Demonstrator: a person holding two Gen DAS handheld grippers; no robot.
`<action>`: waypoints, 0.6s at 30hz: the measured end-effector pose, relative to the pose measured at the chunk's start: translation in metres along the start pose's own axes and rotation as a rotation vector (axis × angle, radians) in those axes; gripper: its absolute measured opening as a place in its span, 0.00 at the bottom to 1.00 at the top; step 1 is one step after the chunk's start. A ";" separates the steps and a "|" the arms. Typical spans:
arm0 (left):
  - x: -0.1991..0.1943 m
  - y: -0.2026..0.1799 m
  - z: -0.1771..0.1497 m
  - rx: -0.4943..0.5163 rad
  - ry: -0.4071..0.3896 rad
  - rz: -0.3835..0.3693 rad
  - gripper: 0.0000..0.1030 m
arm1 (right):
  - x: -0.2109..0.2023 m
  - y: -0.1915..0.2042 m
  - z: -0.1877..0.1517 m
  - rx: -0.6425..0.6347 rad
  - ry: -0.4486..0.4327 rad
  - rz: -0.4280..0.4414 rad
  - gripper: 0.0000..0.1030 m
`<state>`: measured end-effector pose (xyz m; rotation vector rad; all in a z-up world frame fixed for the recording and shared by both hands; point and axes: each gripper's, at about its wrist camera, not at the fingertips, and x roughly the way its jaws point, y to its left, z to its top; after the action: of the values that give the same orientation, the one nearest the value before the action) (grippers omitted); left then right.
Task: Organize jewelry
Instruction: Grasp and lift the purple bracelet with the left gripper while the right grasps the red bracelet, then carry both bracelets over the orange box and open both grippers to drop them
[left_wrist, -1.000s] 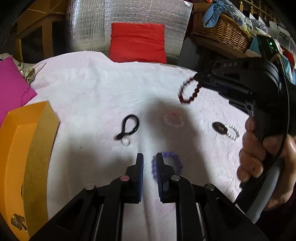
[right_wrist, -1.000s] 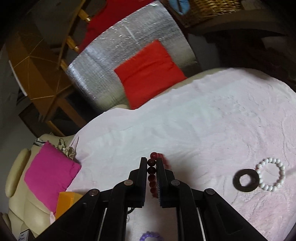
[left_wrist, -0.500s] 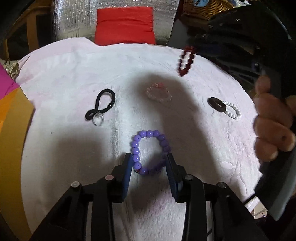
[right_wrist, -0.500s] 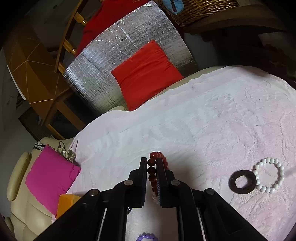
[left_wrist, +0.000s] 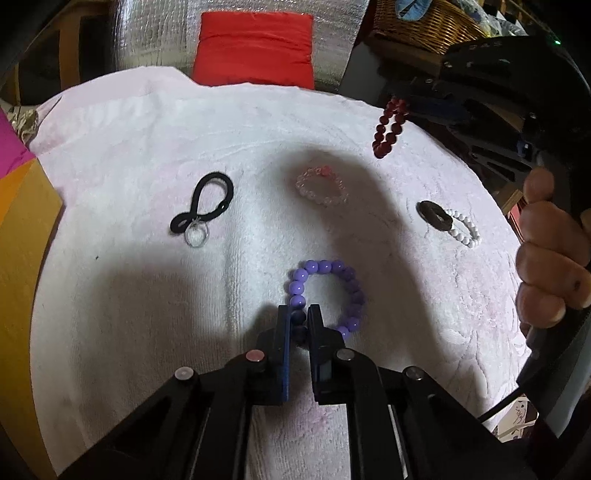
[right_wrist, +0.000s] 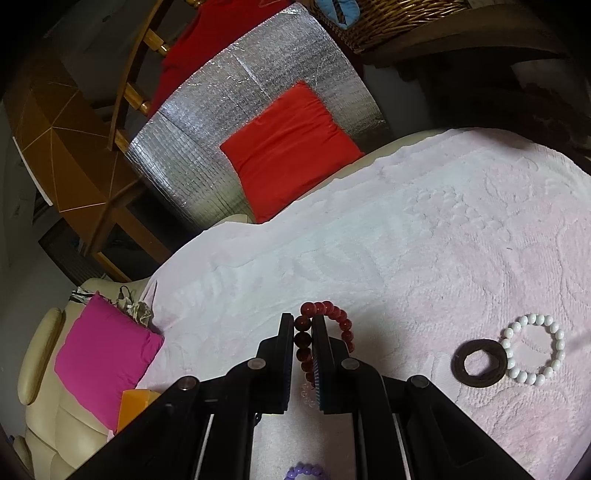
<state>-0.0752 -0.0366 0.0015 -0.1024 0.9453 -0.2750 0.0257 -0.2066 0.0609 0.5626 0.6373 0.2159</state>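
On the pale pink terry towel (left_wrist: 147, 140), going left to right: an orange open cardboard box (left_wrist: 22, 229) is sitting at the left edge; a black looped cord with a small clear ring (left_wrist: 202, 206) is lying flat; a pale pink translucent bead bracelet (left_wrist: 322, 185) is resting mid-towel. Near centre, the left gripper (left_wrist: 298, 321) is closing its jaws on one side of the purple round-bead bracelet (left_wrist: 325, 295), which is lying on the towel. Further right, the right gripper (right_wrist: 303, 341) is clamping the dark red round-bead bracelet (right_wrist: 325, 325), dangling clear of the cloth. A dark flat ring (left_wrist: 434, 215) is touching a white bead bracelet (left_wrist: 463, 230) at far right.

Judging handling: beads looking light, hard, smooth, likely strung on elastic, so the loop is drooping limp. Pinching across a single bead strand seems best; round beads may be rolling out of the pads.
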 end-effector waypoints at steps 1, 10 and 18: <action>0.001 0.000 0.000 -0.002 -0.002 -0.005 0.13 | 0.000 0.000 0.000 0.002 0.002 0.001 0.11; 0.007 -0.005 0.003 0.016 -0.007 0.028 0.09 | 0.001 0.003 -0.002 -0.010 0.005 0.002 0.11; -0.027 0.004 0.006 0.008 -0.098 0.060 0.09 | 0.000 0.013 -0.005 -0.019 0.001 0.023 0.11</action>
<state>-0.0849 -0.0257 0.0258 -0.0791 0.8485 -0.2167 0.0228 -0.1939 0.0645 0.5520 0.6290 0.2436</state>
